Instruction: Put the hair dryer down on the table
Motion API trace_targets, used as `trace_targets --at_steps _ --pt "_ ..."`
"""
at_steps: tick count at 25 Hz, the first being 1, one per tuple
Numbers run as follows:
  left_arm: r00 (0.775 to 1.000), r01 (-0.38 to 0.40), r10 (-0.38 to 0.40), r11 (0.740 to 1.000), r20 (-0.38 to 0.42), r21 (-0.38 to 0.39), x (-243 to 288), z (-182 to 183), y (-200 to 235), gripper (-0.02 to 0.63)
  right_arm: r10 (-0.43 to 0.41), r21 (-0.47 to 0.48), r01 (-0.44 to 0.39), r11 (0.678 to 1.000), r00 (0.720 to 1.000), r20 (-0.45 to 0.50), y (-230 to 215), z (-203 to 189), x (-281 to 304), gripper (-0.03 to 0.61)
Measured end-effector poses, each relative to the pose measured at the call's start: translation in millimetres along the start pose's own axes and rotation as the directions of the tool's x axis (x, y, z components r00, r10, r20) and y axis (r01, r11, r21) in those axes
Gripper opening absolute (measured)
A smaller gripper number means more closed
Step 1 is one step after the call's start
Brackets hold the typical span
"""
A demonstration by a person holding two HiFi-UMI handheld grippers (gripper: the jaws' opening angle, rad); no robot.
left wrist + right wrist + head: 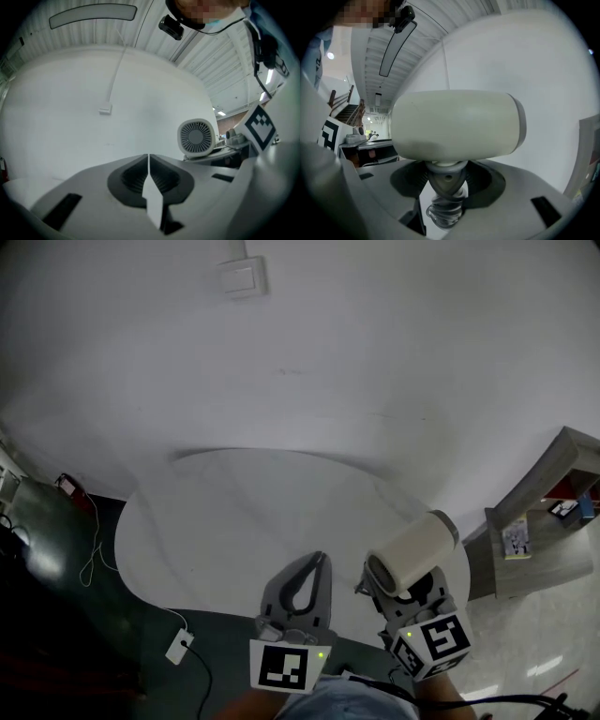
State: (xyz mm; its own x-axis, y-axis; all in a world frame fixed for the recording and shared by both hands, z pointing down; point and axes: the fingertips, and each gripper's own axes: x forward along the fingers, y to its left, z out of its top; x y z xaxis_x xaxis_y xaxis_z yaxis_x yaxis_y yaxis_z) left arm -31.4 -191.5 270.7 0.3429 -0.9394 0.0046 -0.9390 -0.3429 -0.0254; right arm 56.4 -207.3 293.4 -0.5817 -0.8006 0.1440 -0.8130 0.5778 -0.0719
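A cream hair dryer (412,552) with a grey end ring is held above the near right part of the round white table (234,512). My right gripper (405,589) is shut on its folded handle, and the barrel (454,125) lies crosswise over the jaws. The grey handle joint and coiled cord (446,197) sit between the jaws. My left gripper (319,563) is shut with nothing in it, just left of the dryer. From the left gripper view, the dryer's grilled rear end (197,137) shows at the right, beyond the closed left gripper (149,164).
A white wall with a switch plate (242,277) rises behind the table. A wooden shelf unit (544,521) stands at the right. On the dark floor at the left lie a white cable and adapter (178,645) and a red object (67,486).
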Motion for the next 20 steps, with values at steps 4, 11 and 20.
trace_targets --at_steps 4,11,20 --pt "1.000 0.013 -0.014 1.000 -0.016 -0.014 37 -2 41 0.017 -0.019 -0.003 0.018 1.000 0.999 -0.034 -6 1 48 0.222" --pt "0.998 0.034 -0.037 0.999 -0.056 -0.042 77 -27 84 0.017 -0.063 -0.001 0.063 0.998 0.992 -0.110 -20 -27 106 0.222" --pt "0.988 0.063 -0.076 0.993 -0.136 -0.097 109 -66 120 0.017 -0.106 -0.003 0.108 0.994 0.965 -0.241 -25 -69 156 0.222"
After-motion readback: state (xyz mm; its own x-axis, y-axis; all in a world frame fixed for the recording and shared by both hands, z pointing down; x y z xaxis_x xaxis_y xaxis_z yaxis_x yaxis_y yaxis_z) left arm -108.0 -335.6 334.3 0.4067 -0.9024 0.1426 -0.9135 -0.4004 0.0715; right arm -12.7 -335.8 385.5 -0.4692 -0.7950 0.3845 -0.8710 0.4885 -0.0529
